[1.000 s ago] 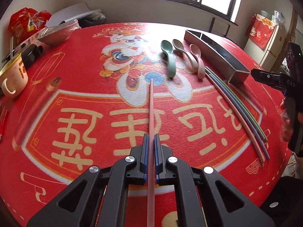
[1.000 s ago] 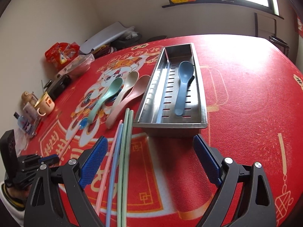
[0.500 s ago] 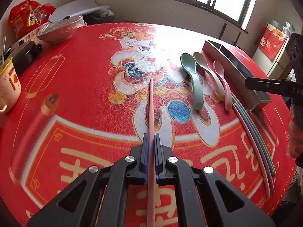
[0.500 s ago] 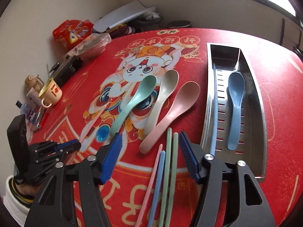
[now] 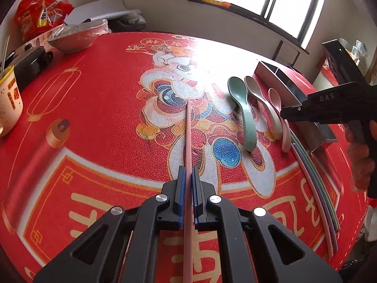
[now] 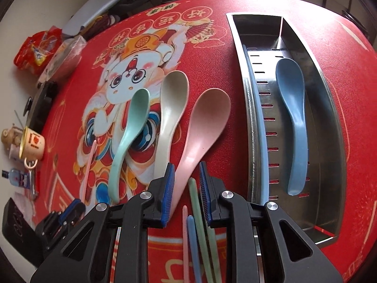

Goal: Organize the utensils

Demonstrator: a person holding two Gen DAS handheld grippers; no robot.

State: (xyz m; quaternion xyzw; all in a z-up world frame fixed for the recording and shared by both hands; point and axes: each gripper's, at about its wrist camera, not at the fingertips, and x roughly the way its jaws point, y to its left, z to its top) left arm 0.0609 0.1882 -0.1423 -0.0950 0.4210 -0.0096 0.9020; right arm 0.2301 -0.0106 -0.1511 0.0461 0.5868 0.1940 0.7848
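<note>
My left gripper (image 5: 187, 188) is shut on a pink chopstick (image 5: 188, 136) that points forward over the red mat. To its right lie a green spoon (image 5: 242, 115), a beige spoon (image 5: 261, 101) and a pink spoon (image 5: 278, 108). My right gripper (image 6: 186, 184) hangs over the handle of the pink spoon (image 6: 205, 122), its jaws closing. That handle and a green chopstick tip (image 6: 194, 188) sit between the pads, with a gap still showing on the right side. The metal tray (image 6: 329, 122) holds a blue spoon (image 6: 292, 108) and a blue chopstick (image 6: 259, 129).
Pink, blue and green chopsticks (image 6: 193, 243) lie under the right gripper, just left of the tray. A mug (image 6: 31, 143), a wrapped bowl (image 5: 73, 37), a red snack bag (image 5: 40, 16) and a black device (image 5: 30, 63) line the table's far left edge.
The right gripper has swung left from in front of the tray to the pink spoon's handle, and its jaws have narrowed from wide apart. The left gripper has carried the pink chopstick nearer the spoons.
</note>
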